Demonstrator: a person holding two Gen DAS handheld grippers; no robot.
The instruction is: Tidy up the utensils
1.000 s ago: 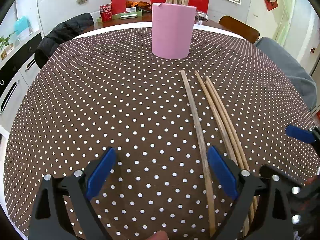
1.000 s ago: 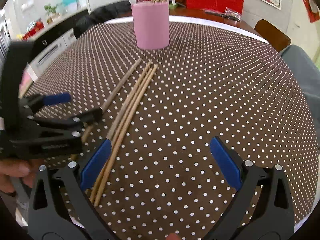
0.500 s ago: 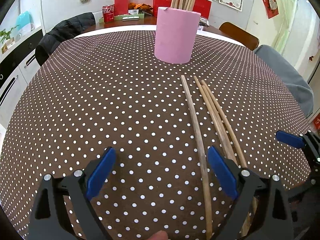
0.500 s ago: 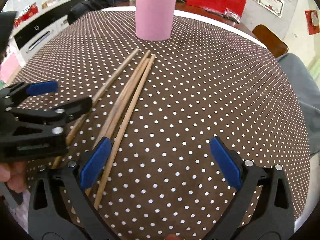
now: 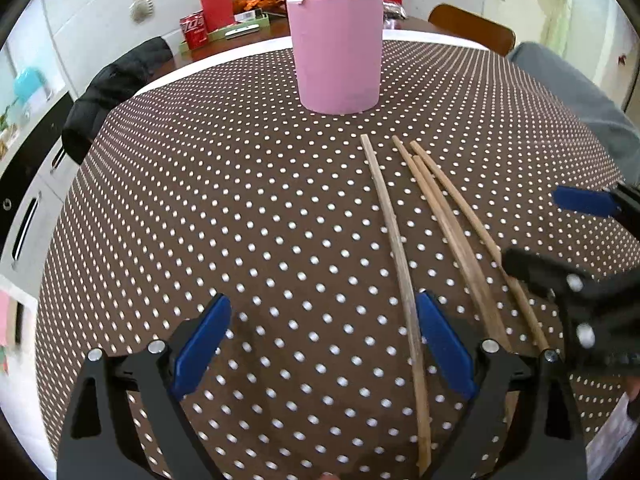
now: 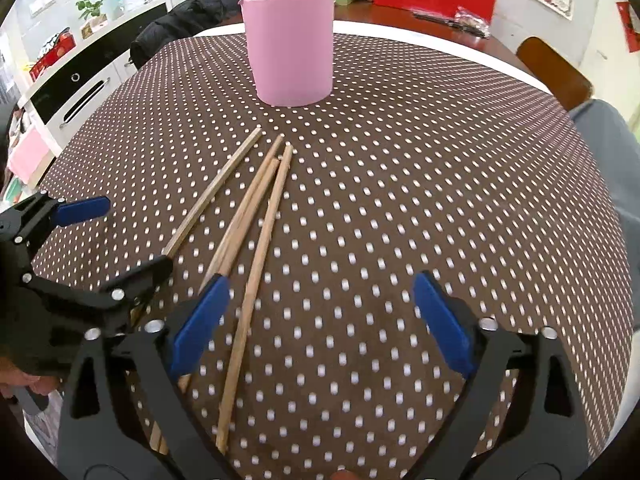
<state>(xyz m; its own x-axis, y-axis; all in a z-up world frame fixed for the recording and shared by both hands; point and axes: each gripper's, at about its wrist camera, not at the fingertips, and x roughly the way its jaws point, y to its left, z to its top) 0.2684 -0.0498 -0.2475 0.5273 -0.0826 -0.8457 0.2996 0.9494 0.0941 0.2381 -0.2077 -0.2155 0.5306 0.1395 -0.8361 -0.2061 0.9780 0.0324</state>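
A: What has been changed in the last second?

B: The right gripper (image 6: 320, 320) has been carried sideways over the brown, white-dotted tablecloth (image 6: 400, 200), so that one long, thin wooden chopstick (image 6: 256, 280) is now lined up just inside its left finger (image 6: 200, 316); a second ago all the sticks were seen beyond that finger. Its jaws are closing, but the pads are not yet pressed on anything: the stick is lying between them, untouched.

A: And what is meant by that for the task?

B: A pick-up of that chopstick appears to have been started, most likely so that it can be dropped into the tall pink cylindrical holder (image 6: 292, 48), in which other sticks are already stood upright. The left gripper (image 5: 324, 344) is held spread and empty; little has been altered there.

A: How are the remaining sticks arranged?

B: Four loose chopsticks (image 5: 404, 280) in all are laid on the cloth, fanned slightly. In the left wrist view one pale, slightly bowed stick is passed just inside the left gripper's right finger (image 5: 444, 348), and the other three are lain outside it, toward the right gripper. Their far tips are pointed at the holder, which is placed well ahead of both sets of fingers.
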